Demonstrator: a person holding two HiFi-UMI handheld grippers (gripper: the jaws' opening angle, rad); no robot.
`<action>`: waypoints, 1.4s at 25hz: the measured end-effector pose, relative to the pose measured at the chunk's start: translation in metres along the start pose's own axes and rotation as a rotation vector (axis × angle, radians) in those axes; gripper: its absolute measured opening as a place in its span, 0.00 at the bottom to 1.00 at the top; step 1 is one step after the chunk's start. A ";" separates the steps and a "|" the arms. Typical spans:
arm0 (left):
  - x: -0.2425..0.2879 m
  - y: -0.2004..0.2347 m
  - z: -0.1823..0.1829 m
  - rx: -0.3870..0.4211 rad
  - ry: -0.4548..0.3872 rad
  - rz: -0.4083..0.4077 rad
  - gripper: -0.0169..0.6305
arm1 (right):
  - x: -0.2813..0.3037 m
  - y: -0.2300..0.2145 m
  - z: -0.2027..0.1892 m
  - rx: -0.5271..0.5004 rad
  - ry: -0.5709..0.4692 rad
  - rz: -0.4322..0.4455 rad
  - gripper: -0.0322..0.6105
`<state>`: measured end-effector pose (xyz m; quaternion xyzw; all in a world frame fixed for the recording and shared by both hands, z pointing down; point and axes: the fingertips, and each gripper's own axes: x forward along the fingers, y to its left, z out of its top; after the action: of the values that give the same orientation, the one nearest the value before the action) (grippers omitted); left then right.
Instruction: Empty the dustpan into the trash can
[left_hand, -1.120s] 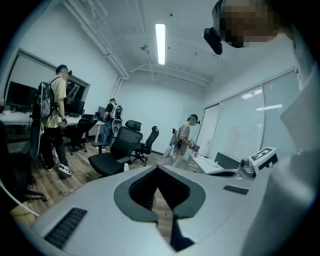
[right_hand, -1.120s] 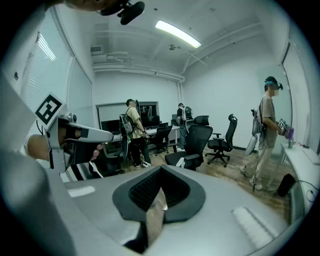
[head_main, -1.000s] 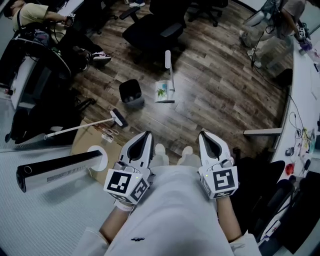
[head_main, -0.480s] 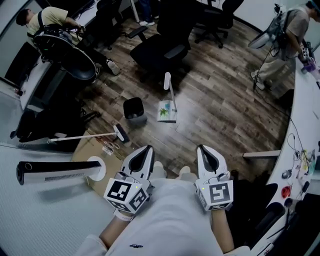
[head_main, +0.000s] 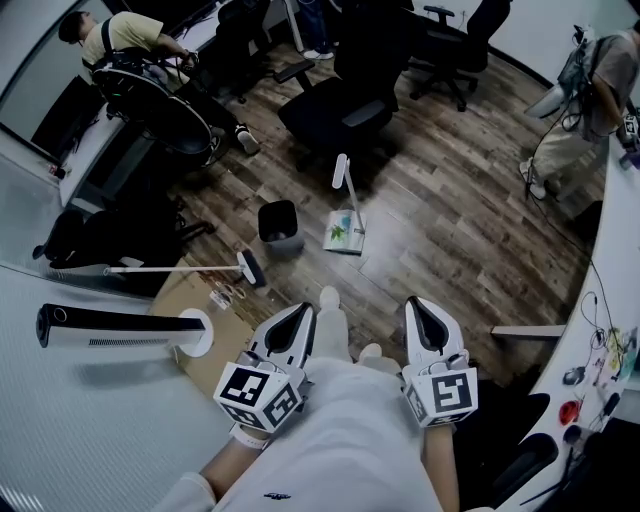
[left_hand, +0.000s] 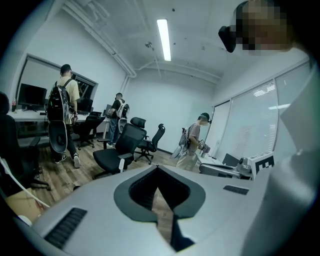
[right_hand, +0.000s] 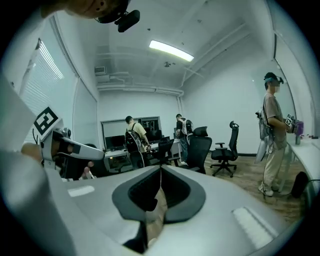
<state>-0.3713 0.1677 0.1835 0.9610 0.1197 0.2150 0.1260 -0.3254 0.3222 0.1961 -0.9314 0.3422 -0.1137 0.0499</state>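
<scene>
— How many grippers, and what are they doing?

— Two. The left gripper (head_main: 300, 314) has its jaws pressed together with nothing between them, as the left gripper view (left_hand: 158, 169) shows. The right gripper (head_main: 418, 306) is the same, pressed together and empty (right_hand: 160, 169). Both are held out in front of the person's pale clothing, side by side and apart from each other.

— And the task's things?

— There is one dustpan (head_main: 344, 233), standing on the wood floor (head_main: 450, 210) with its long white handle upright. One dark trash can (head_main: 280, 225) stands just beside it, to its left in the head view. Both are well ahead of the grippers, and neither gripper touches them.

— Anything else on the floor?

— One broom (head_main: 170, 268) lies flat, left of the trash can, with its head near a sheet of cardboard (head_main: 185, 296). Two black office chairs (head_main: 335, 108) (head_main: 455, 42) stand further back.

— People?

— The left gripper view shows three: one with a backpack (left_hand: 64, 102) near the desks, one behind him (left_hand: 119, 109), and one by the window side (left_hand: 194, 137).

— Any writing or labels?

— Each gripper carries one cube with black-and-white square markers, the left cube (head_main: 255, 392) and the right cube (head_main: 442, 392). These are patterns, not letters. The dustpan bears a green print, too small to read.
</scene>
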 end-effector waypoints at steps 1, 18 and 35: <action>0.004 -0.002 0.000 0.002 0.005 -0.004 0.04 | 0.000 -0.005 0.000 0.002 0.000 -0.007 0.06; 0.115 0.032 0.042 -0.015 0.037 -0.086 0.04 | 0.070 -0.061 -0.014 0.035 0.058 -0.048 0.06; 0.238 0.190 0.152 -0.058 -0.004 -0.105 0.04 | 0.295 -0.061 0.045 0.016 0.045 -0.020 0.06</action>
<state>-0.0614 0.0275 0.1976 0.9499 0.1635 0.2093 0.1650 -0.0579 0.1778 0.2152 -0.9316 0.3329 -0.1379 0.0486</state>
